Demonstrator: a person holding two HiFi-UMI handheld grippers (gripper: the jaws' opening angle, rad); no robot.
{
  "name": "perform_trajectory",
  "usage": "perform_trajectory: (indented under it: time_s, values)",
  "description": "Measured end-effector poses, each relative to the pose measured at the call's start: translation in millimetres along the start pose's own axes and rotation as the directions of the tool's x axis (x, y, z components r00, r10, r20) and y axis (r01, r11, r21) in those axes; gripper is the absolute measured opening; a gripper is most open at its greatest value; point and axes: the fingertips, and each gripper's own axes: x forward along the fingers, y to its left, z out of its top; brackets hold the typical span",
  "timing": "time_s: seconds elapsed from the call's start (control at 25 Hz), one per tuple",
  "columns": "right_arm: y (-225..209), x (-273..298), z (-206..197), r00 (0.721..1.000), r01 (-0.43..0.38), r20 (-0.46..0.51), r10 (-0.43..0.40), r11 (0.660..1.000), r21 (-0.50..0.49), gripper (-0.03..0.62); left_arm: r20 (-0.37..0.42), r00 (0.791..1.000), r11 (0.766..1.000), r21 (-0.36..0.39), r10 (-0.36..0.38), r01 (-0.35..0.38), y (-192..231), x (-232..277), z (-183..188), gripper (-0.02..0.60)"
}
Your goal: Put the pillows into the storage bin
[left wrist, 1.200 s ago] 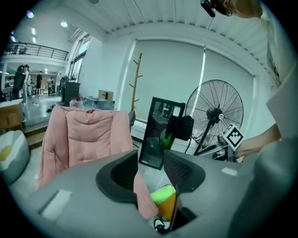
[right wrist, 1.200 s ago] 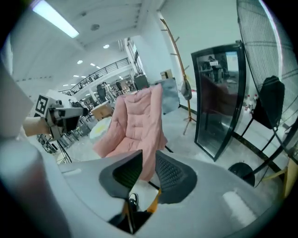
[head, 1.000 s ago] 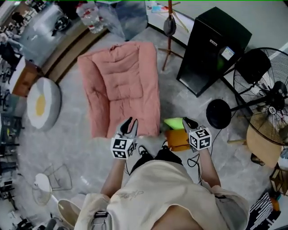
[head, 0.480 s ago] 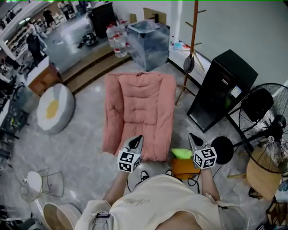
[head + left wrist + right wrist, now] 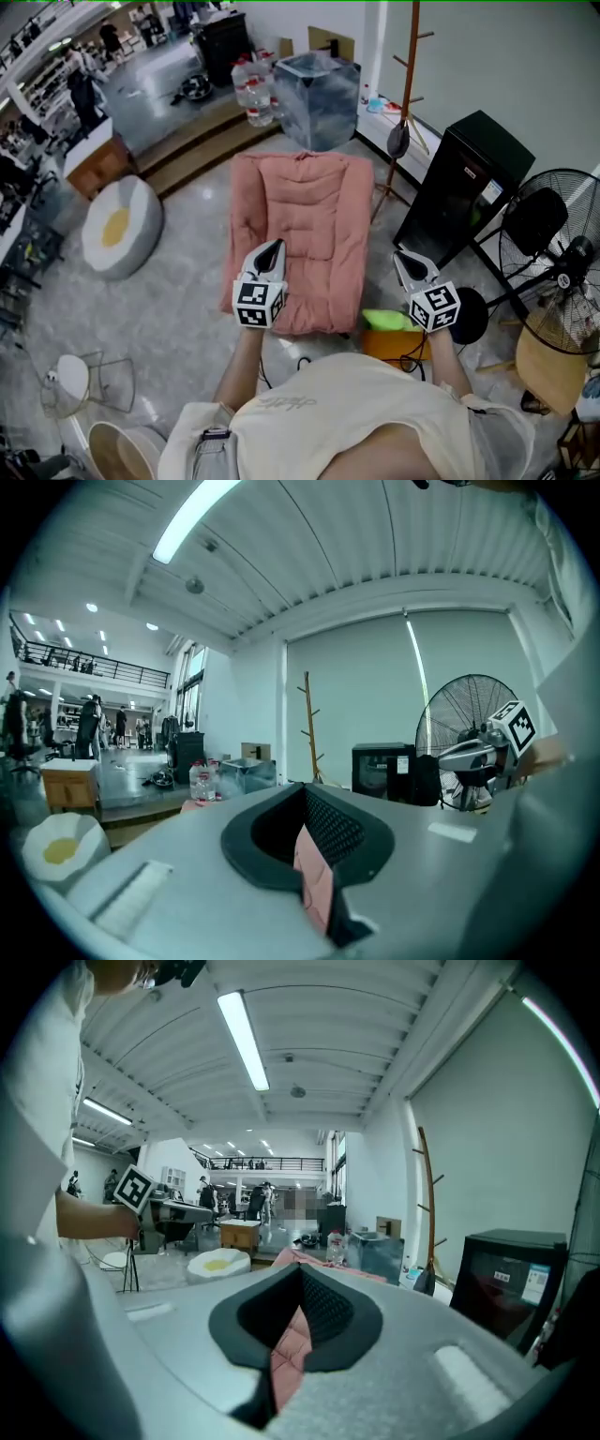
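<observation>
The left gripper has its jaws pressed together with nothing clamped. Through the slit behind the tips, only a strip of the pink pillow beyond shows. The right gripper is likewise closed and empty, with the same pink quilting glimpsed through its gap. Both are held out roughly level in front of the person. In the head view the left one sits over the pillow's near left corner and the right one off to the pillow's right. The pink pillow lies flat on the floor. Left of it, well apart, lies a fried-egg pillow. The storage bin stands just beyond the pink pillow's far end.
</observation>
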Motion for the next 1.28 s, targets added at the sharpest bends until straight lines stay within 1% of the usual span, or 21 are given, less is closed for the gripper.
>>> perform_trajectory:
  time_s: [0.16, 0.28, 0.36, 0.48, 0.6, 0.68, 0.84, 0.92, 1.04, 1.28]
  values:
    - [10.0, 0.9, 31.6, 0.999, -0.015, 0.051, 0.015, 1.0, -0.004, 0.002, 0.037, 0.999, 0.999, 0.043, -0.012, 0.01, 3.5, -2.9, 26.0, 0.014]
    - [23.5, -1.3, 54.8, 0.996, -0.025, 0.082, 0.028, 0.999, -0.048, 0.002, 0.054, 0.998, 0.996, 0.079, -0.035, 0.031, 4.1, -5.5, 38.2, 0.014]
    - [26.5, -4.5, 65.2, 0.995, -0.006, 0.095, 0.012, 0.998, -0.063, 0.002, 0.048, 0.997, 0.994, 0.093, -0.054, 0.049, 1.8, -6.6, 37.3, 0.014]
    - [25.5, -9.5, 71.0, 0.993, 0.047, 0.11, -0.039, 0.997, -0.067, 0.002, 0.042, 0.997, 0.994, 0.088, -0.064, 0.06, -0.3, -6.3, 33.9, 0.014]
    - [21.2, -9.7, 70.2, 0.986, 0.105, 0.13, -0.101, 0.994, -0.027, 0.002, 0.051, 0.996, 0.994, 0.088, -0.07, 0.065, -0.1, -3.0, 36.4, 0.014]
    - [20.7, -9.9, 64.1, 0.984, 0.133, 0.124, -0.132, 0.991, -0.003, 0.002, 0.052, 0.996, 0.994, 0.081, -0.07, 0.066, 0.2, -0.7, 37.1, 0.014]
    - [31.6, -20.1, 45.4, 0.988, 0.132, 0.083, -0.131, 0.991, -0.006, 0.002, 0.036, 0.994, 0.993, 0.063, -0.104, 0.102, -8.0, -3.8, 26.0, 0.014]
    - [33.8, -29.3, 38.1, 0.987, 0.143, 0.08, -0.143, 0.99, 0.006, 0.002, 0.024, 0.992, 0.991, 0.06, -0.124, 0.122, -12.8, -3.9, 18.4, 0.015]
    - [33.2, -33.4, 32.3, 0.985, 0.152, 0.081, -0.154, 0.988, 0.039, 0.002, 0.018, 0.992, 0.991, 0.062, -0.123, 0.122, -12.2, -2.7, 16.3, 0.015]
    - [36.6, -34.6, 18.7, 0.987, 0.154, 0.048, -0.156, 0.987, 0.051, 0.0, 0.0, 0.993, 0.991, 0.062, -0.116, 0.116, -19.1, -4.3, 5.0, 0.015]
